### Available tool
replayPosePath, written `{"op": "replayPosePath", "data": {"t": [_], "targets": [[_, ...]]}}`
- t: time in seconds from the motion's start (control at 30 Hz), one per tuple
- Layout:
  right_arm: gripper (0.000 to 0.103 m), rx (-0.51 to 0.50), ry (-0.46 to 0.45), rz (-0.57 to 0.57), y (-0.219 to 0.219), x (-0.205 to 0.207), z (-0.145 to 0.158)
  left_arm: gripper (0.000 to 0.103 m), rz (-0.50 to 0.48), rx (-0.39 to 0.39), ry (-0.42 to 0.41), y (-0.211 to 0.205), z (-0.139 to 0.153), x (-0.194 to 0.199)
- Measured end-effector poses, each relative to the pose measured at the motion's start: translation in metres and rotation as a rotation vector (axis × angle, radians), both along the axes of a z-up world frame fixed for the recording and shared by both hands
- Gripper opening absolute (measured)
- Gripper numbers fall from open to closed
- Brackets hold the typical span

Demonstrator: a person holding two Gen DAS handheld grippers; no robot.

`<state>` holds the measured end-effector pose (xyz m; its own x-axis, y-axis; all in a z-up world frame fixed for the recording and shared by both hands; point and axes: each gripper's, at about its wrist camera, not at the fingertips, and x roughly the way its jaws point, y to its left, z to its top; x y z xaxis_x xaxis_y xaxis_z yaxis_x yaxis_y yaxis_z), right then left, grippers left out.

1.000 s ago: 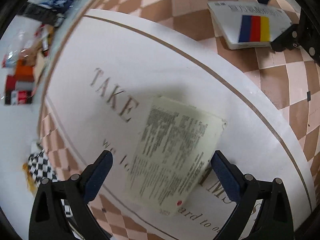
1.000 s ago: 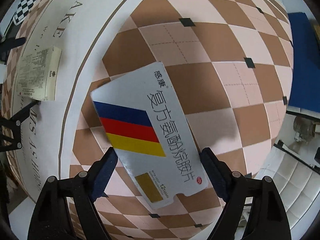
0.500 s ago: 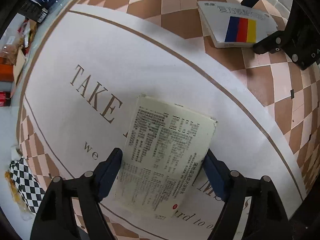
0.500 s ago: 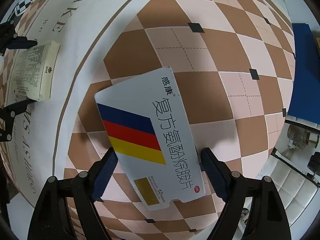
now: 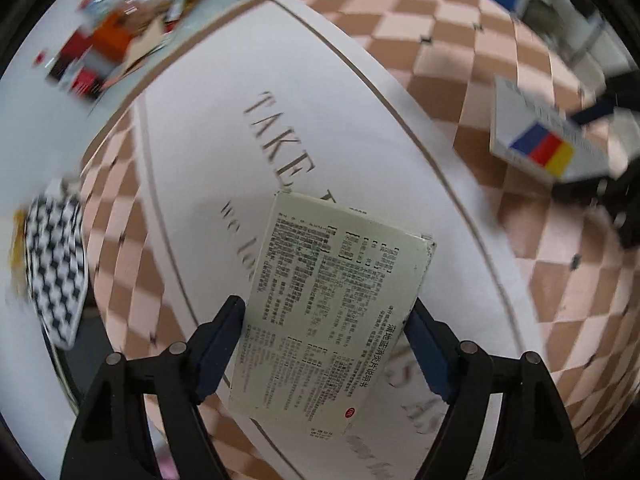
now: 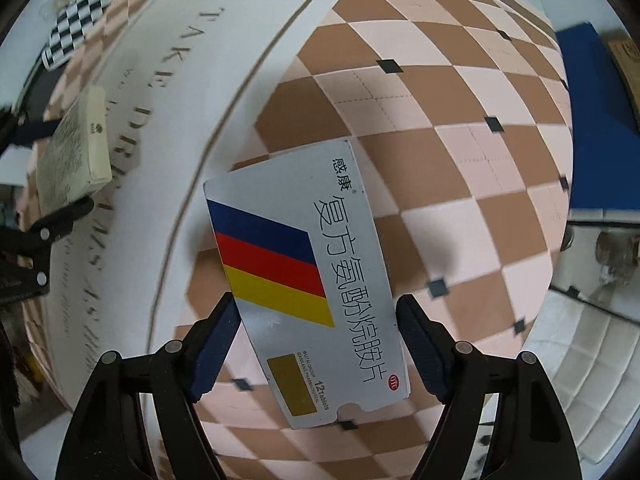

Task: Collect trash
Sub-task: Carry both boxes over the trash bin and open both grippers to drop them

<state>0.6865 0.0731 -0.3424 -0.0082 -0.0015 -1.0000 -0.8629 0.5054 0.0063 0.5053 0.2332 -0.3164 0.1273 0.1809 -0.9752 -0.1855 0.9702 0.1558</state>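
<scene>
Two medicine cartons were in play, one per gripper. Cream carton (image 5: 332,312), covered in dense print too small to read, sat clamped across its short side in the left gripper (image 5: 326,340), long axis running away from the camera, lifted over the cloth (image 5: 192,128) printed "TAKE". Grey carton (image 6: 308,296), blue-red-yellow stripes, "12 Tablets", "OTC", was gripped likewise by the right gripper (image 6: 316,340) above the checkered part. Right jaws had just closed in.
</scene>
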Motion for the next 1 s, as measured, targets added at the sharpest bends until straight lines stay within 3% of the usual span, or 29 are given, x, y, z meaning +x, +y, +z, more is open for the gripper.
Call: {"op": "replayPosePath", "data": {"t": [0.2,0.43,0.7,0.83,1.0], "targets": [[0.080,0.083,0.033,-0.074,-0.036,-0.029,0.024,0.078,0.208,-0.050,-0.104,-0.017,0.031,-0.054],[0.080,0.158,0.071,-0.165,-0.081,-0.125,0.055,0.078,0.414,-0.153,-0.210,-0.045,0.053,-0.147],[0.080,0.213,0.047,-0.287,-0.157,-0.289,0.076,0.078,0.464,-0.246,-0.289,-0.114,0.050,-0.292],[0.080,0.247,0.107,-0.411,-0.216,-0.375,0.068,0.078,0.469,-0.322,-0.289,-0.150,0.043,-0.360],[0.080,0.272,0.224,-0.525,-0.278,-0.477,0.039,0.078,0.549,-0.519,-0.241,-0.190,0.016,-0.446]]}}
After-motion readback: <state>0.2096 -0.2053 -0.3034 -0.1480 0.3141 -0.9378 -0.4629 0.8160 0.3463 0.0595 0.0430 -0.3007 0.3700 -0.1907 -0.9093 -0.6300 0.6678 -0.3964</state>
